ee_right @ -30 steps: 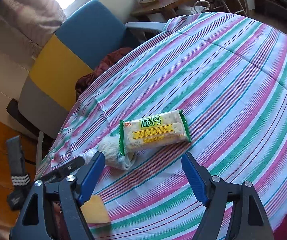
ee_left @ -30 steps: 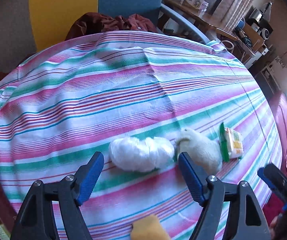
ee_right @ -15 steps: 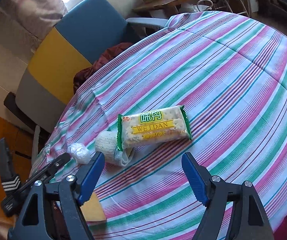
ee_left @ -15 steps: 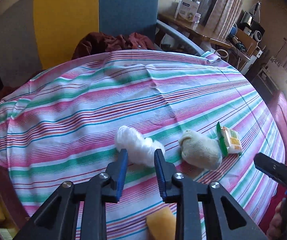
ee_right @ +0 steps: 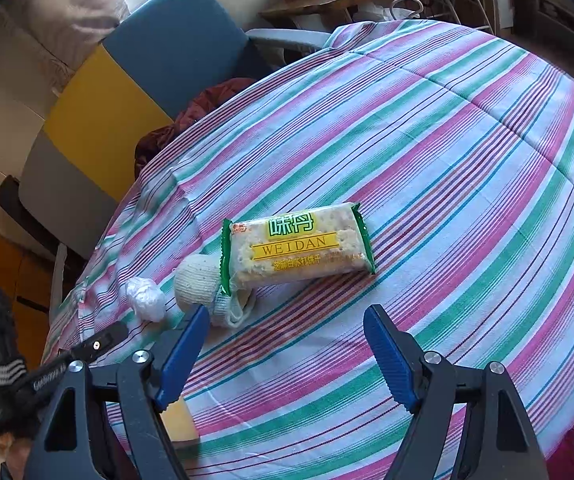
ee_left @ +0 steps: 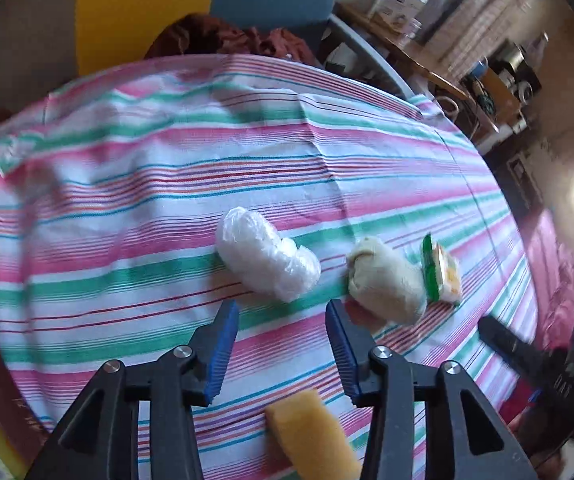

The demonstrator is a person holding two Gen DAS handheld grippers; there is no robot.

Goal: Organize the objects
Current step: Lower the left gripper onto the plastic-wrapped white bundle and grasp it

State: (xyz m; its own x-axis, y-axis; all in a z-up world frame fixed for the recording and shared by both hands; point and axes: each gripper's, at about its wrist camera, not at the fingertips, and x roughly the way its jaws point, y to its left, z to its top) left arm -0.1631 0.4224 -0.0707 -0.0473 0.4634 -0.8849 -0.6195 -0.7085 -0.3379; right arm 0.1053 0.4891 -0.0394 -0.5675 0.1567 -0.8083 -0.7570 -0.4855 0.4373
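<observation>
left tongs (ee_left: 283,322): reopening, empty | right tongs (ee_right: 285,330): parted, empty | crinkly plastic wad (ee_left: 267,265) | knit sock roll (ee_left: 385,283)

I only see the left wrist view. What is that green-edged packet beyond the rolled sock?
Observer: A biscuit packet printed WEIDAN, lying flat with its label up.
Operator: Does it touch the sock?
Observer: Yes, its green end lies against the rolled sock.
Operator: And the other gripper?
Observer: The right gripper hovers open just short of the packet, with nothing between its jaws.
</observation>
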